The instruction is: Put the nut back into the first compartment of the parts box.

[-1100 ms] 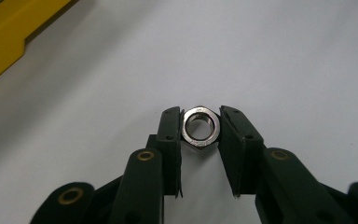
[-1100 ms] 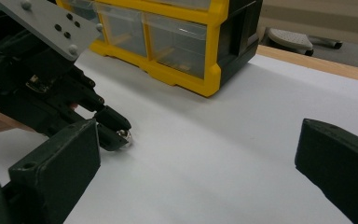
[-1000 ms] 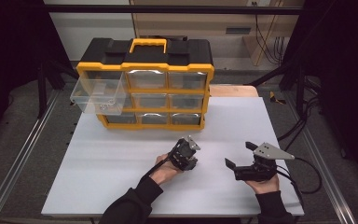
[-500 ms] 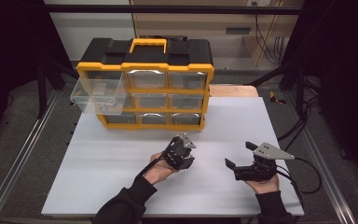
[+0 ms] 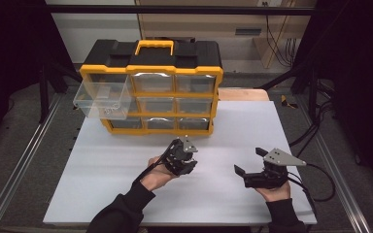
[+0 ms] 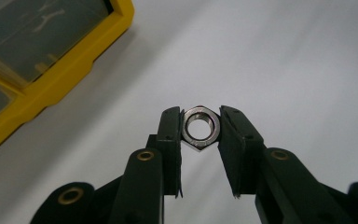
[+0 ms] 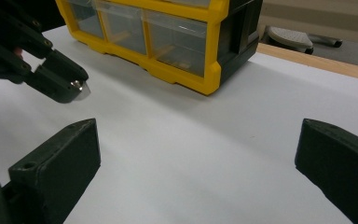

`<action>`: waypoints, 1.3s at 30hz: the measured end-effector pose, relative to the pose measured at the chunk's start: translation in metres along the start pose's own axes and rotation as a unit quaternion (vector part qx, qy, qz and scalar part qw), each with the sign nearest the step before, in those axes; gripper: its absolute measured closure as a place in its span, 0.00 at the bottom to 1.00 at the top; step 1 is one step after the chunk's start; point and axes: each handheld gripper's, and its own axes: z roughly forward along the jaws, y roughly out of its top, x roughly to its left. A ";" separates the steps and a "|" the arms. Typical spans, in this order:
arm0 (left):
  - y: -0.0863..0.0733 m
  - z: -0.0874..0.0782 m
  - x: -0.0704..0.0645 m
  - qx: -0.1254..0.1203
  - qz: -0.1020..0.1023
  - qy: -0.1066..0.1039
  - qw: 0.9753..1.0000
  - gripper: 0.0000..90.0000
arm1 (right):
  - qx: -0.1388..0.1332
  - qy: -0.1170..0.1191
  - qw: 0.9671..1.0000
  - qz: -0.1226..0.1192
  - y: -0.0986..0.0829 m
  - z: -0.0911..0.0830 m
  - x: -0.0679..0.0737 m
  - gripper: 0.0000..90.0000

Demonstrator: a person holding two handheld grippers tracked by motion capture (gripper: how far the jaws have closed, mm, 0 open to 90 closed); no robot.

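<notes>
A small steel hex nut [image 6: 200, 129] sits between the two black jaws of my left gripper [image 6: 200, 127], which is shut on its flats above the white table. In the high view the left gripper [image 5: 180, 156] hovers just in front of the yellow and black drawer organizer [image 5: 150, 73]. My right gripper [image 5: 248, 161] rests low at the front right, its jaws wide apart with nothing between them. In the right gripper view its own open jaws [image 7: 198, 140] frame bare table, and the left gripper [image 7: 51, 79] with the nut [image 7: 78, 86] is at the upper left.
The organizer's top left clear drawer [image 5: 102, 99] is pulled out over the table's left side. The white table [image 5: 126, 194] has free room at its front left. A wooden board [image 5: 243, 94] lies behind the organizer's right end.
My left gripper has drifted slightly left and toward the organizer with the nut still in it. The right gripper has stayed where it was.
</notes>
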 end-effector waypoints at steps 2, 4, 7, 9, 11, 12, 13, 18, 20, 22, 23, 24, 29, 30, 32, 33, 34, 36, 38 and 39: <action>0.001 -0.005 0.001 -0.004 0.000 0.002 1.000 0.77 | 0.000 0.000 1.000 0.000 0.000 0.000 0.000 0.01; 0.001 -0.011 0.002 -0.007 0.002 0.003 1.000 0.77 | 0.000 0.000 1.000 0.000 0.000 0.000 0.000 0.01; 0.002 -0.018 0.005 -0.007 0.004 0.004 1.000 0.77 | 0.000 -0.001 1.000 0.000 0.000 0.000 0.000 0.01; 0.002 -0.022 0.005 -0.011 0.003 0.005 1.000 0.77 | 0.001 0.000 1.000 0.001 0.000 0.000 0.000 0.01; 0.002 -0.025 0.006 -0.008 0.006 0.006 1.000 0.77 | 0.001 0.000 1.000 0.000 0.000 0.000 0.000 0.01; 0.002 -0.026 0.006 -0.010 0.005 0.005 1.000 0.77 | 0.000 0.003 1.000 0.006 0.000 0.000 0.001 0.01; 0.003 -0.028 0.006 -0.009 0.008 0.006 1.000 0.77 | 0.001 0.003 1.000 0.006 0.000 0.000 0.001 0.01; 0.006 -0.035 0.005 -0.010 0.014 0.006 1.000 0.77 | 0.003 0.000 1.000 0.001 0.000 0.001 0.000 0.01; 0.007 -0.038 0.005 -0.012 0.014 0.004 1.000 0.77 | 0.003 0.000 1.000 0.001 0.000 0.001 0.000 0.01; 0.008 -0.042 0.006 -0.014 0.015 0.007 1.000 0.77 | 0.003 0.000 1.000 0.002 0.000 0.000 0.000 0.01; 0.009 -0.044 0.006 -0.012 0.016 0.008 1.000 0.77 | 0.003 0.000 1.000 0.001 0.000 0.000 0.000 0.01; 0.009 -0.046 0.006 -0.011 0.016 0.010 1.000 0.77 | 0.003 0.000 1.000 0.001 0.000 0.001 0.000 0.01; 0.012 -0.057 0.009 -0.017 0.015 0.009 1.000 0.77 | 0.003 0.000 1.000 0.002 0.000 0.001 0.000 0.01; 0.013 -0.059 0.009 -0.018 0.012 0.008 1.000 0.77 | 0.004 -0.001 1.000 0.002 0.000 0.001 0.000 0.01; 0.015 -0.065 0.010 -0.020 0.017 0.012 1.000 0.77 | 0.004 0.000 1.000 0.001 0.000 0.001 0.000 0.01; 0.017 -0.068 0.011 -0.019 0.019 0.013 1.000 0.77 | 0.004 0.000 1.000 0.002 0.000 0.001 0.000 0.01; 0.018 -0.071 0.011 -0.021 0.019 0.012 1.000 0.77 | 0.004 0.000 1.000 0.002 0.000 0.001 0.000 0.01; 0.020 -0.077 0.011 -0.024 0.022 0.011 0.999 0.77 | 0.003 -0.001 1.000 0.002 0.000 0.001 0.000 0.01; 0.022 -0.082 0.011 -0.027 0.024 0.011 0.999 0.77 | 0.003 0.000 1.000 0.002 0.000 0.000 0.000 0.01; 0.023 -0.085 0.011 -0.027 0.025 0.012 0.999 0.77 | 0.002 0.000 1.000 0.002 0.000 0.000 0.000 0.01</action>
